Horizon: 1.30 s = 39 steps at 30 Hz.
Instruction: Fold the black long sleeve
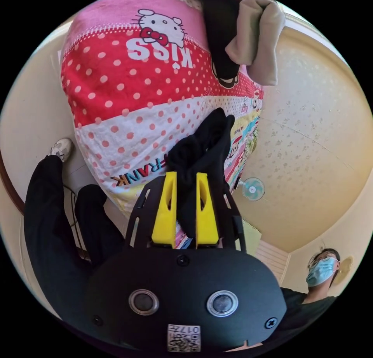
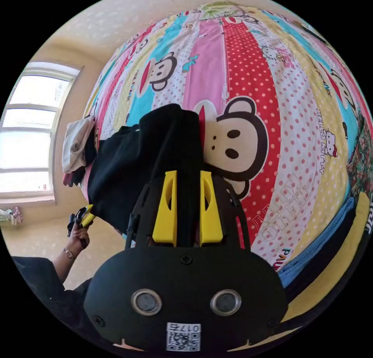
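Left gripper view: the left hand-held gripper has its two yellow jaws clamped on a bunched bit of the black long sleeve, w/ cloth pinched between the jaws and sticking up past the tips. Behind it lies the bed w/ a cartoon-print bedsheet in pink, red polka-dot and white bands. A beige garment and another dark piece sit together on the bedsheet toward the view's top edge. The person's dark trouser legs and a white shoe show at the view's left; a masked person in a dark top is at lower right, and a small fan is seen against the ceiling. Right gripper view: the right hand-held gripper is closed on another part of the black long sleeve, fabric running down between both jaws. The rest of the garment spreads out over the striped bedsheet, next to a monkey print. The other hand-held gripper shows at the garment's far corner, held by a hand w/ a bracelet. A pale clothes pile sits at the bed edge near a window.
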{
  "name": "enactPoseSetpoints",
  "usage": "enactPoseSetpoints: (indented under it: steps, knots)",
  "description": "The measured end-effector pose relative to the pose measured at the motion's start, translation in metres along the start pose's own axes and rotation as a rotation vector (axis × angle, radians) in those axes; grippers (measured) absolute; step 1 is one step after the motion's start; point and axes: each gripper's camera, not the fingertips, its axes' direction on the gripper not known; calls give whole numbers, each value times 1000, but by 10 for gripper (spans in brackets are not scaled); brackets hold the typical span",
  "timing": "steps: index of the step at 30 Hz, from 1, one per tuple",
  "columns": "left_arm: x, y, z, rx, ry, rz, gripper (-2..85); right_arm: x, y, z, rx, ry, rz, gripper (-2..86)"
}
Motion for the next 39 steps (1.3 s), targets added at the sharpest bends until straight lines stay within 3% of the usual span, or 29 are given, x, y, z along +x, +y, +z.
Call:
enactPoseSetpoints:
  steps: [1,4,6,10,13,15,18,21,22,25,28,32,34,39]
  knots:
    - [0,1,-1,2,8,-3,67,1,5,2,-23,7,-20,54]
    - [2,11,-9,2,100,17,59,9,35,-43,149,105,22,39]
    - [0,20,-17,-2,121,21,57,31,49,-66,203,47,100,37]
    - [-7,29,-21,-2,73,-9,61,66,50,-45,17,-17,205,46]
    - [27,35,-23,-30,80,102,62,52,73,-102,233,7,197,41]
    - [82,45,-17,-112,38,295,61,-2,88,-126,326,4,-7,32]
    - [162,71,11,-247,-54,545,59,-69,94,-90,155,-30,-300,16]
    - [232,111,62,-411,-153,791,58,-53,103,-21,-116,184,-118,9]
    - [244,121,75,-449,-173,840,57,-45,109,-24,-102,164,-81,8]
    - [281,174,140,-645,-237,1010,59,6,149,-90,131,-102,41,6]
    - [283,224,197,-817,-263,1072,65,76,190,-130,148,-250,222,8]
    - [257,264,244,-1030,-265,965,94,168,251,-157,119,-328,395,18]
    - [259,264,233,-988,-245,948,97,202,280,-162,126,-421,487,28]
    - [244,192,176,-602,-527,775,175,256,343,-149,174,-799,652,95]
